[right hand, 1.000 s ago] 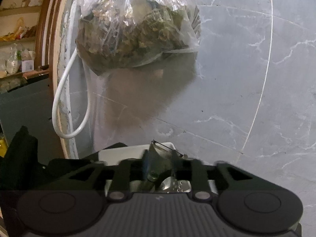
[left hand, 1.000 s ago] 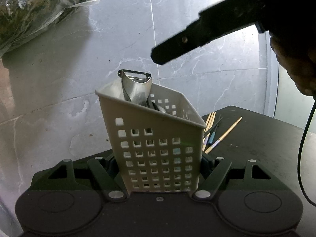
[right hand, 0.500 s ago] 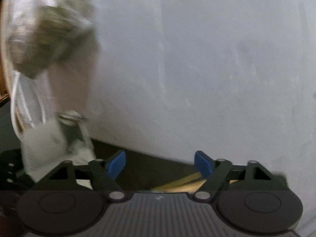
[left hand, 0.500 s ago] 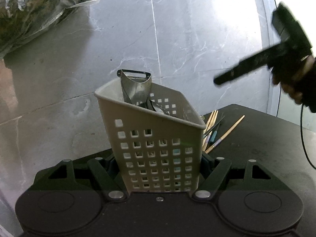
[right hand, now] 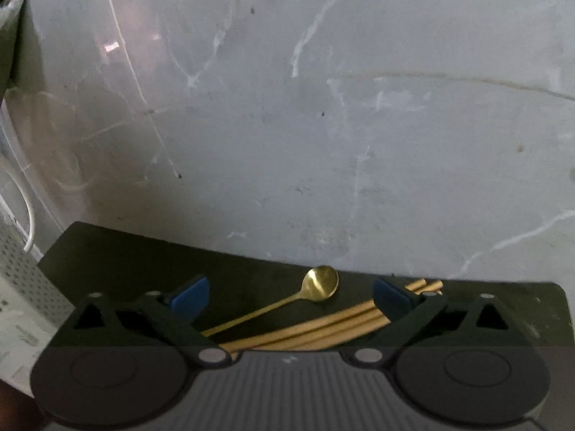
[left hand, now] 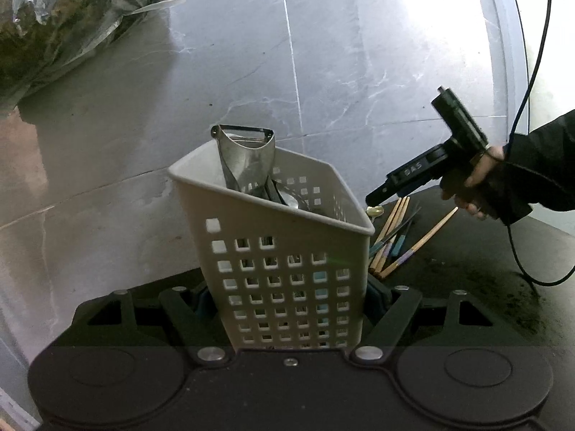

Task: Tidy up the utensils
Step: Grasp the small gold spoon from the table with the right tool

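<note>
My left gripper (left hand: pixel 287 298) is shut on a white perforated utensil basket (left hand: pixel 284 251), holding it tilted. A steel peeler (left hand: pixel 246 158) and other utensils stick out of it. Right of the basket, wooden chopsticks (left hand: pixel 413 240) and a small gold spoon (left hand: pixel 374 211) lie on a dark table (left hand: pixel 467 251). My right gripper (right hand: pixel 291 296) is open and empty, just above the gold spoon (right hand: pixel 320 282) and chopsticks (right hand: pixel 323 327), which lie between its blue-padded fingers (right hand: pixel 190 296). It also shows from the side in the left wrist view (left hand: pixel 377 197).
A grey marble wall (left hand: pixel 323 54) stands behind the table. A clear bag of dried greens (left hand: pixel 54 18) hangs at the upper left. A black cable (left hand: pixel 521 251) trails over the table's right side. The basket edge (right hand: pixel 21 280) and a white cord (right hand: pixel 25 208) show at the left.
My right gripper has left the basket, swung right and down, opened, and now hovers over the spoon and chopsticks. My left gripper and the basket have stayed put.
</note>
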Tool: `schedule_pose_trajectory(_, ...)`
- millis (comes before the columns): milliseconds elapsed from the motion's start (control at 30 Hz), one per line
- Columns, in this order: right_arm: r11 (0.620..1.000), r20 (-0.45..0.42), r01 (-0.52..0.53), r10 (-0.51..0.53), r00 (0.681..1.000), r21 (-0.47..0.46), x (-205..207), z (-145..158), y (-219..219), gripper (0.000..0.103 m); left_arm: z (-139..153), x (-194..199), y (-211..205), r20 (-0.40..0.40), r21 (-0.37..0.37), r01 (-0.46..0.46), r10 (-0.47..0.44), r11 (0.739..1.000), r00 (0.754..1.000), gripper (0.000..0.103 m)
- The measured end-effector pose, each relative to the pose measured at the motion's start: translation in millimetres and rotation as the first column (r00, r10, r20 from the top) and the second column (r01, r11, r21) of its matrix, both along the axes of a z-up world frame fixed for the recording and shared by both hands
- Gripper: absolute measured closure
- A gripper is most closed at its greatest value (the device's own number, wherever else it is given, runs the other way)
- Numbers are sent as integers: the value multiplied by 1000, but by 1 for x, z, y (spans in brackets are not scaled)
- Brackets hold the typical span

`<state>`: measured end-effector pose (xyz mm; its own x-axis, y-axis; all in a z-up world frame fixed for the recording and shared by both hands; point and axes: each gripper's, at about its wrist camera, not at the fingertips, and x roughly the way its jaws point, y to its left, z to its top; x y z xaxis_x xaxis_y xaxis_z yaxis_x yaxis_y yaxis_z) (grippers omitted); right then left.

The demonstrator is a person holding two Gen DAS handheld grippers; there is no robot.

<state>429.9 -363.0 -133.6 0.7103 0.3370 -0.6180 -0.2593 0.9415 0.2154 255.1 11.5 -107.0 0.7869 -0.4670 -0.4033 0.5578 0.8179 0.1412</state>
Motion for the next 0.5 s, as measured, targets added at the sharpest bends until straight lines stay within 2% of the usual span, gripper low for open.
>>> schedule_pose_trajectory(200, 1000, -15, 15, -15, 1000, -7, 17, -14, 1, 3, 0, -2, -1, 3, 7, -7, 7, 1000, 1000, 24)
schedule_pose_trajectory(300, 999, -22, 21, -22, 1000, -34, 15, -17, 2, 10, 0, -2, -1, 2, 8, -8, 8, 1000, 1000, 24)
schedule_pose_trajectory(400, 993, -2, 14, -14, 1000, -119, 14, -19, 15, 19, 0, -2, -1, 3, 7, -7, 7, 1000, 1000, 24)
schedule_pose_trajectory(500, 984, 21, 9, -5, 1000, -177, 9, -20, 24, 40, -1, -2, -1, 5, 10, -8, 7, 1000, 1000, 24)
